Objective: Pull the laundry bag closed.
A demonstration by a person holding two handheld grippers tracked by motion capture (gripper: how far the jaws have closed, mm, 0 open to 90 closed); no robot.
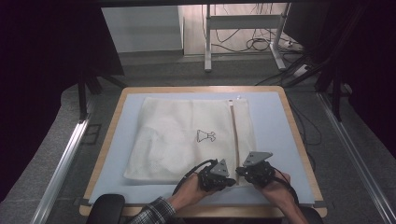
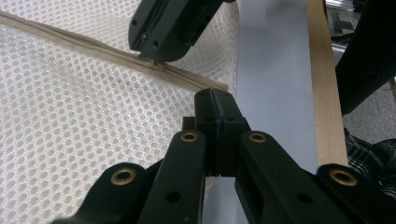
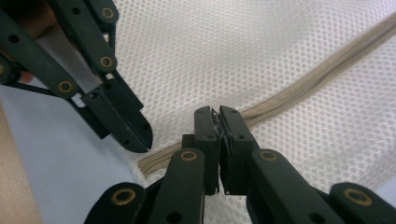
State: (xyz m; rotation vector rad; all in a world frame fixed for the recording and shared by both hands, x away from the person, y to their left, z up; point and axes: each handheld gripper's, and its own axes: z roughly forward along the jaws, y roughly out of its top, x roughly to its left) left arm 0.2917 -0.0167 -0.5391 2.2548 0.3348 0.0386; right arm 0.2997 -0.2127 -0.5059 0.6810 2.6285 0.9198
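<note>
A white mesh bag [image 1: 182, 140] with a small black drawing lies flat on the blue mat [image 1: 273, 121]. Its beige zipper [image 1: 235, 135] runs down the right side toward me. Both grippers meet at the near end of the zipper. My left gripper [image 1: 232, 181] is shut on the bag's corner edge [image 2: 224, 81] beside the zipper's end. My right gripper [image 3: 217, 112] is shut on the zipper pull, with a thin piece showing between its pads. The left gripper view has the right gripper [image 2: 156, 58] tip down on the zipper [image 2: 93, 46]. The right gripper view has the left gripper [image 3: 140, 137] at the bag's corner.
The mat covers a wooden table [image 1: 299, 140] whose edge frames it. Bare mat lies to the right of the bag and along the near edge. A plaid sleeve [image 1: 152, 214] comes in at the bottom. Beyond the table stand desk legs and cables [image 1: 247, 42] on the floor.
</note>
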